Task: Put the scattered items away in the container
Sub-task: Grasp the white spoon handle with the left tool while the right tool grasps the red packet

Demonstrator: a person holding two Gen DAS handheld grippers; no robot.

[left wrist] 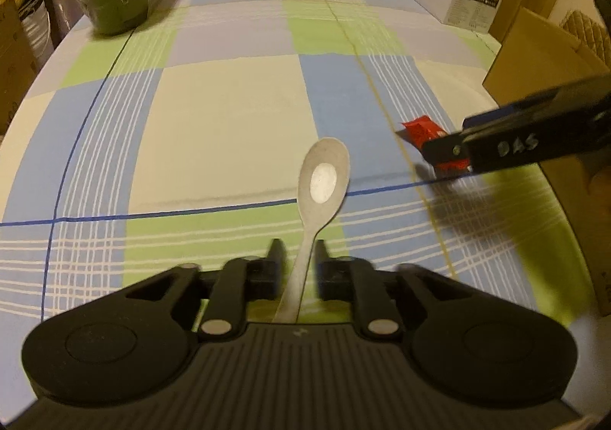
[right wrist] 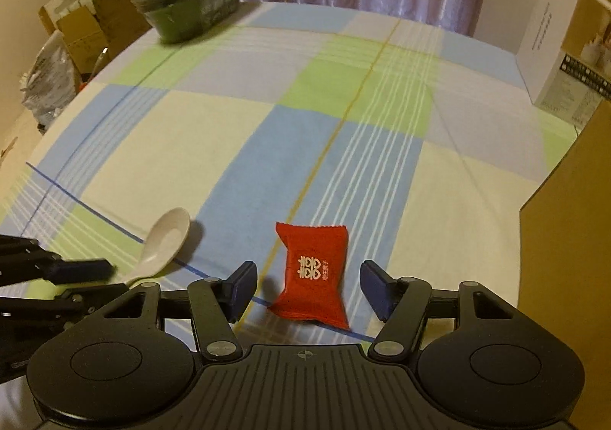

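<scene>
The checked tablecloth point(right wrist: 229, 132) is carrying everything. On it, the left gripper point(left wrist: 298, 250) is closing on the white spoon's point(left wrist: 324, 178) handle, while the right gripper point(right wrist: 307, 286) is gaping wide – its fingers straddling the red candy packet point(right wrist: 313, 273), just right of the spoon, unclamped.

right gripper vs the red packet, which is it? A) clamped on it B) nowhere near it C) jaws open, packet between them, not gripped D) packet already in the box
C: the right gripper has its jaws spread with gaps either side of the red candy packet on the tablecloth.
</scene>
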